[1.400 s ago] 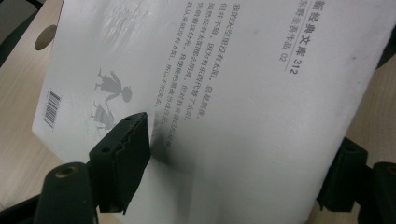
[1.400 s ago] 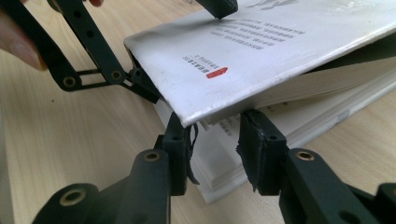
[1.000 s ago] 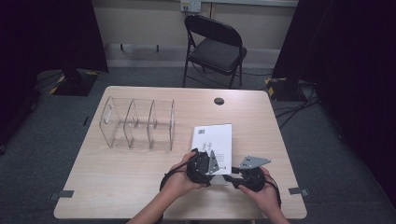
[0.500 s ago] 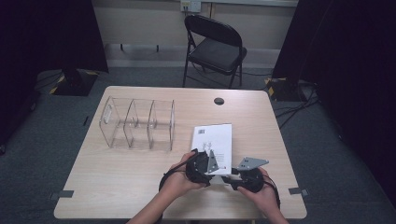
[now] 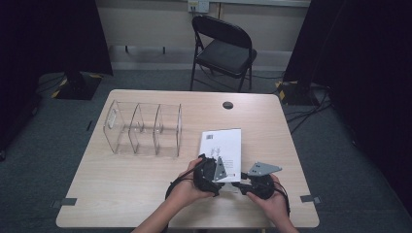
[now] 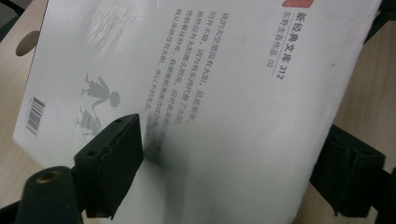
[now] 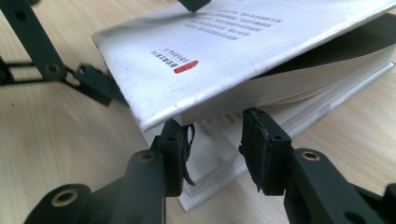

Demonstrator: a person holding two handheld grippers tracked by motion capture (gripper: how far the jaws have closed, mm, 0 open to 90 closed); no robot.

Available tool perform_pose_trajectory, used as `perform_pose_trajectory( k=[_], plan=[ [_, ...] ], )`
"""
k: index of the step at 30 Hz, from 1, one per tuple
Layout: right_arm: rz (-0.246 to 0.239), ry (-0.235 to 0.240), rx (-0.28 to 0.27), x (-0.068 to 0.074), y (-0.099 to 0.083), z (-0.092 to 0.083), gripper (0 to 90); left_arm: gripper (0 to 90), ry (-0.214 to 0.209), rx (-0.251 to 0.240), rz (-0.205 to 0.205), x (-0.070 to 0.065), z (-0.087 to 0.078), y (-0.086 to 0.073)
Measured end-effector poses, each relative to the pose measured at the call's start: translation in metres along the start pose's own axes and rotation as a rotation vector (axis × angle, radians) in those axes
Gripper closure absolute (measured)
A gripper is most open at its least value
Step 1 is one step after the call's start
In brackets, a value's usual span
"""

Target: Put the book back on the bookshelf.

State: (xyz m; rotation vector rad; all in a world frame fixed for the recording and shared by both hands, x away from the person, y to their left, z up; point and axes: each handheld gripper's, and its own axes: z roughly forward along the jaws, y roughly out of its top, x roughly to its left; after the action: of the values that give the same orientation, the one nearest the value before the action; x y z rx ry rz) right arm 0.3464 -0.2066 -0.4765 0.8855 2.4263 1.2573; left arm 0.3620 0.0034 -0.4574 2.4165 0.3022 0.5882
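Left gripper [image 6: 233, 158] straddles the near end of the white book [image 5: 222, 150], one jaw lying over the back cover, the other off the cover's edge at the right of the left gripper view. Jaws stand apart and have just been opening; the cover sits between them, but the pads do not press it, so this gripper counts as released. Right gripper [image 7: 215, 144] is at the book's near corner, low by the worktop [image 5: 145, 194]. Its jaws have just been closing, and they sit on either side of a thin bunch of pages under the lifted cover. A gap shows at the right pad; whether the left pad presses the paper I cannot tell, so the grasp is unclear.

Book lies on the worktop right of centre, back cover up, barcode at the far left corner in the high view. Cover has small grey figures, vertical printed text and a red mark. In the right gripper view the cover and upper pages are raised off the lower pages, leaving a dark wedge along the open side.

Both hands come in from the bottom of the high view, left hand [image 5: 187, 187] and right hand [image 5: 267, 196] close together at the near edge. Clear divider rack [image 5: 143, 128] stands well apart to the left. Black folding chair [image 5: 223, 48] is beyond the worktop.
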Motion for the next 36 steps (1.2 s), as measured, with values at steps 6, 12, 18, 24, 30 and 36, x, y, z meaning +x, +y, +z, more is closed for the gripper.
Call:
perform_pose_trajectory(
  k=[6,12,18,24,30,36],
  plan=[
    [0.003,-0.004,-0.007,0.001,0.001,-0.001,61.2,8.4,0.047,0.013,0.04,-0.002,0.01,0.001],
    [0.018,0.008,-0.002,-0.001,-0.002,-0.001,61.0,12.6,0.053,0.0,0.057,-0.001,0.01,0.0],
    [0.024,0.029,-0.002,-0.001,-0.002,0.0,50.3,22.3,0.051,0.048,0.104,-0.003,0.006,0.005],
    [0.02,-0.044,0.023,-0.008,-0.01,-0.005,36.1,28.9,0.049,0.024,0.125,-0.002,0.001,0.004],
    [0.027,-0.058,0.044,-0.016,-0.019,-0.009,34.5,30.8,0.057,0.044,0.138,-0.002,0.0,0.006],
    [-0.004,-0.05,0.068,-0.017,-0.025,-0.009,34.2,33.6,0.05,0.032,0.11,-0.002,-0.002,0.007]
  ],
)
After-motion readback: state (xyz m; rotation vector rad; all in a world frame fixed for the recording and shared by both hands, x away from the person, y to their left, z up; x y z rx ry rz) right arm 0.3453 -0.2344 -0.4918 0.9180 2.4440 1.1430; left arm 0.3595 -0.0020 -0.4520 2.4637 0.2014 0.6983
